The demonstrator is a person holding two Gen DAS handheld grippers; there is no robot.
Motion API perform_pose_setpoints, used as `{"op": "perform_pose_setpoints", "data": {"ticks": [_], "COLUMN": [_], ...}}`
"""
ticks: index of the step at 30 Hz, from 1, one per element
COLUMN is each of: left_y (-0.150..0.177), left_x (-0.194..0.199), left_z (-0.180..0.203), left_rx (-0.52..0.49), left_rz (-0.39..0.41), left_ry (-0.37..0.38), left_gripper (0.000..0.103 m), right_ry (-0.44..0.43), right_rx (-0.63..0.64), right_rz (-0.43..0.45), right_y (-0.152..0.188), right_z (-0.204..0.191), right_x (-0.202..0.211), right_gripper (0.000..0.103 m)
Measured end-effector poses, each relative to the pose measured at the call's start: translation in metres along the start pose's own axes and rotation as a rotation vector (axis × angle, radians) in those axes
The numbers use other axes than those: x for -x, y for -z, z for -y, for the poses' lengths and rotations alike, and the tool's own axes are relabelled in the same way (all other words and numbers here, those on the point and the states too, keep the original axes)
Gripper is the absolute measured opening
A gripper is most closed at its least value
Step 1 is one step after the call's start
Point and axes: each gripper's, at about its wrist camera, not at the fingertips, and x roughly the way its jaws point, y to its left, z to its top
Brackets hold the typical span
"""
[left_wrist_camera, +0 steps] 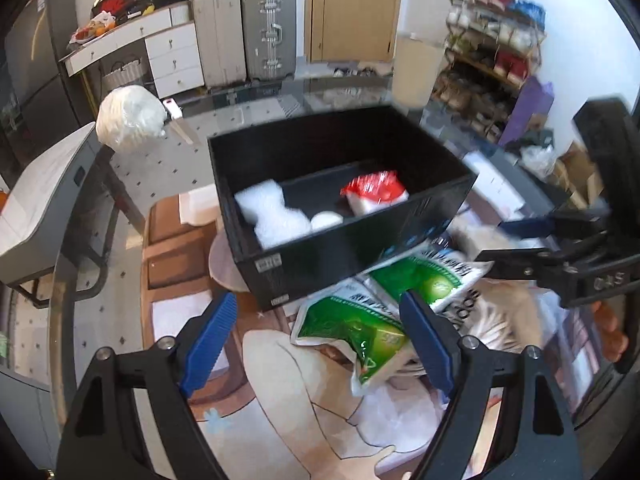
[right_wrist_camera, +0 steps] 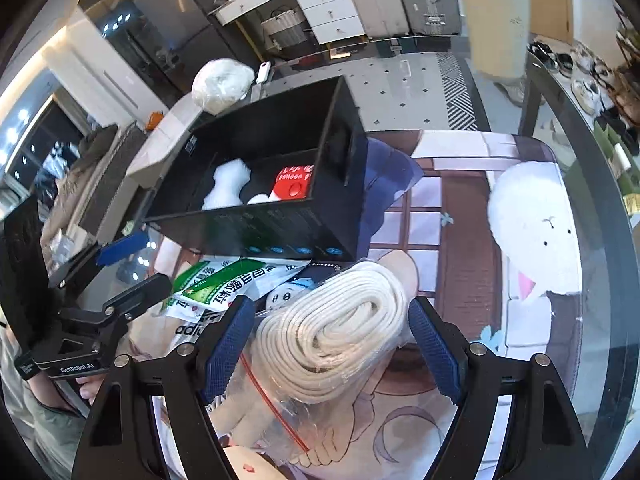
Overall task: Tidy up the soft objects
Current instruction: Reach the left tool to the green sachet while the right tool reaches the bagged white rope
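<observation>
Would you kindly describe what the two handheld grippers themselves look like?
Both the left gripper and right gripper share one design: matte black angular frames with triangular cut-outs, silver pivot bolts, and two blue ribbed pads as fingers. White "GenRobot.AI" lettering marks the left gripper's body. No cables show; bare fingers appear below it.

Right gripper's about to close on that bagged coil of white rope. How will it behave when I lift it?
The coiled rope will probably squash rather than resist, so the open right gripper may need to close far. Its clear zip bag looks glossy and loose, so the film could slip or the coil sag inside. It seems light enough not to drag on the green packets beside it.
</observation>
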Motion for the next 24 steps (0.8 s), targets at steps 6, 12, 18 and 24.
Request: {"op": "perform_pose_setpoints", "data": {"ticks": [6, 12, 18, 24], "left_y": [0.018, 0.039, 0.023, 0.01], "left_x": [0.007, 0.013, 0.02, 0.018], "left_z": [-0.004, -0.027, -0.016, -0.004], "left_rx": [-0.048, -0.011, 0.018, 0.033], "left_rz": [-0.009, -0.044, -0.004, 0.01], "left_ry": [-0.007, -0.016, 0.026, 0.034], "left_gripper": [0.085, 0.084, 0.084, 0.085], "right_ry": [0.044, 0.102, 0.101, 0.109], "right_rx": [0.05, 0.017, 0.033, 0.035], "right_rz": [-0.039, -0.059, -0.056, -0.029], "right_y": [0.012, 0.024, 0.018, 0.014], "right_z": [0.002, 0.031, 0.02, 0.017], "right_x": [-0.001, 0.007, 0.0, 0.004], "right_gripper": [0.083, 0.083, 0.083, 0.083]}}
